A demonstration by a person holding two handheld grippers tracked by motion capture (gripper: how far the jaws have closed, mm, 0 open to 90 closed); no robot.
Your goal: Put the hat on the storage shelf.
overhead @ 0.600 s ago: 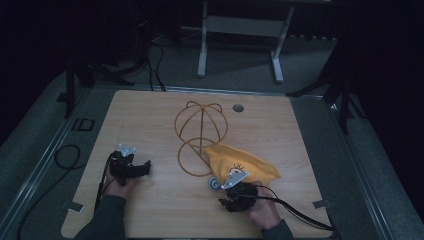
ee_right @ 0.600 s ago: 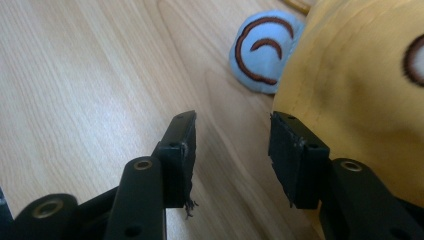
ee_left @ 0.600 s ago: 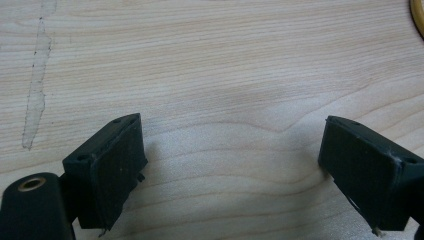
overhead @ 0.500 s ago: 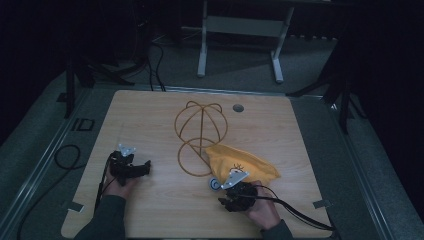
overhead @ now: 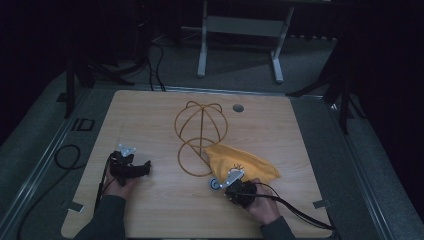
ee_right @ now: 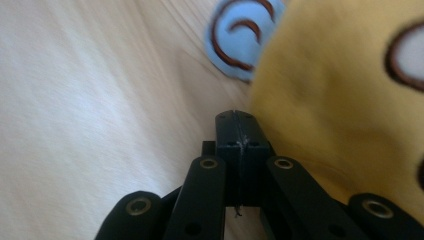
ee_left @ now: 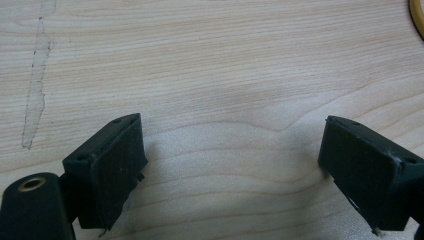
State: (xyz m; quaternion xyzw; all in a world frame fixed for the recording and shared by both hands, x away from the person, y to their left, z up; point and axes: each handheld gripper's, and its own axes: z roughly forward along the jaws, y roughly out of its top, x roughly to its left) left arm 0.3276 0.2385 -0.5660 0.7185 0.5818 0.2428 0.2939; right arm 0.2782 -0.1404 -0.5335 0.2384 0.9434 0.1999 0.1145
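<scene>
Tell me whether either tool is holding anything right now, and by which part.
Nothing is held. The left tool is open over bare table; the right tool is shut on nothing, beside the yellow cloth.

In the right gripper view the yellow cloth point(ee_right: 340, 100) is blurred and runs off the right edge, its dark-outlined markings cut off; the pale blue disc point(ee_right: 240, 35) is clipped by the top edge. In the left gripper view, an orange wire point(ee_left: 417, 12) barely enters the upper right corner.
</scene>
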